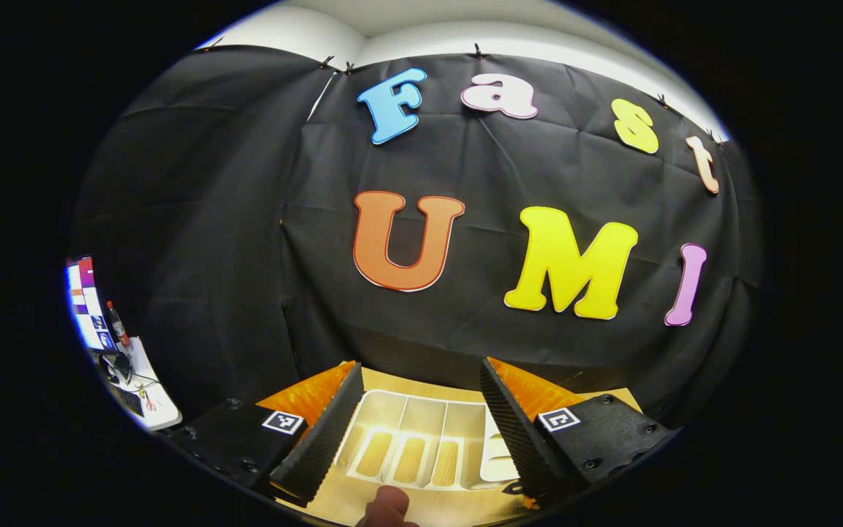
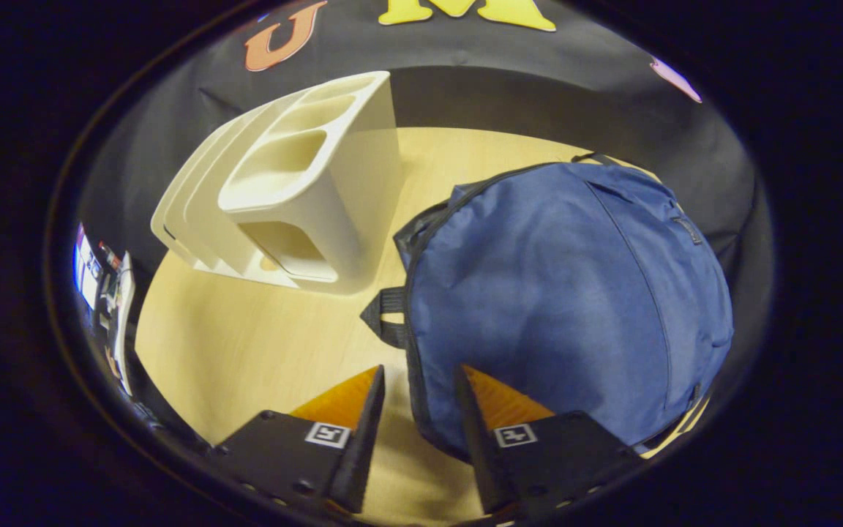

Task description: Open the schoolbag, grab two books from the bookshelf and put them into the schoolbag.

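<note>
Prob lab booth: black cloth wall [image 1: 246, 219], monitor desk [image 1: 147, 391].

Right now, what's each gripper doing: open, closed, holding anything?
Left gripper: open, holding nothing, above the white bookshelf.
Right gripper: open, holding nothing, at the edge of the blue schoolbag.

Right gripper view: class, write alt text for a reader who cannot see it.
A blue fabric schoolbag lies on a pale wooden table, with the open right gripper above its near left edge. A cream plastic bookshelf stands behind, left of the bag.
</note>
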The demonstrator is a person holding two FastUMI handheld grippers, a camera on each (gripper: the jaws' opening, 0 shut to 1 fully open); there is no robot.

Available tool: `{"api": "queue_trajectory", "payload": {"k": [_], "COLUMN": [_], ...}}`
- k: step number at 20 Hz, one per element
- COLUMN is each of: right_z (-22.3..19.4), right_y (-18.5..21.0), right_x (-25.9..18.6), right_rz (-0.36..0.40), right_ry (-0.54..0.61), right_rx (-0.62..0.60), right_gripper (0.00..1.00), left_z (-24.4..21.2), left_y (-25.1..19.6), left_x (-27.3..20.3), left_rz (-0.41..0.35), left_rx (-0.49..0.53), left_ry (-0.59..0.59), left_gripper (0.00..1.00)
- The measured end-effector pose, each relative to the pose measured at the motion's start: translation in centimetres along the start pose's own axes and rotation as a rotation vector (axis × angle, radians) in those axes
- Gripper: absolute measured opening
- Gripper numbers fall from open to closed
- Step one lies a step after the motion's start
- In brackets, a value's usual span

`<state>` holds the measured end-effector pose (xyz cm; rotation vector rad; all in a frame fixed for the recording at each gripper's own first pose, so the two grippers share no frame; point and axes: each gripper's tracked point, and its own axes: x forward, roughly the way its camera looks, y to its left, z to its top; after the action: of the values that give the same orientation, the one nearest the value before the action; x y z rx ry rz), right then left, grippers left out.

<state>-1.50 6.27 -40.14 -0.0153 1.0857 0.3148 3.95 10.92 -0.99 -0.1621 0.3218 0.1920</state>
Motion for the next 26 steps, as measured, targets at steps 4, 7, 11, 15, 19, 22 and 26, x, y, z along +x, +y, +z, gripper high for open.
{"api": "queue_trajectory", "payload": {"k": [4, 7, 11, 15, 19, 22, 26], "right_z": [4.7, 10.1, 16.9, 22.3, 26.0, 27.6, 28.9], "right_y": [0.3, -1.0, -3.0, -4.5, -4.8, -4.8, -4.4], "right_x": [-3.2, -7.7, -15.8, -24.0, -30.9, -33.9, -37.5], "right_rz": [0.003, -0.06, -0.149, -0.206, -0.252, -0.274, -0.272], "right_ry": [-0.156, -0.344, -0.598, -0.799, -0.977, -1.044, -1.104], "right_rx": [-0.086, -0.135, -0.136, -0.098, -0.04, -0.039, -0.004], "right_gripper": [0.83, 0.95, 0.95, 0.96, 0.97, 0.95, 0.98], "left_z": [0.2, 0.7, 1.8, 3.0, 4.8, 5.7, 5.9], "left_y": [-1.1, -2.2, -3.9, -6.0, -8.0, -9.0, -10.2], "left_x": [0.5, 0.7, 0.7, 0.4, 0.2, 0.4, 0.0], "left_rz": [-0.009, -0.025, -0.038, -0.068, -0.094, -0.095, -0.108], "left_rx": [0.009, 0.039, 0.08, 0.109, 0.101, 0.11, 0.121], "left_ry": [-0.01, -0.029, -0.077, -0.132, -0.194, -0.226, -0.231], "left_gripper": [1.0, 1.0, 1.0, 1.0, 1.0, 1.0, 1.0]}}
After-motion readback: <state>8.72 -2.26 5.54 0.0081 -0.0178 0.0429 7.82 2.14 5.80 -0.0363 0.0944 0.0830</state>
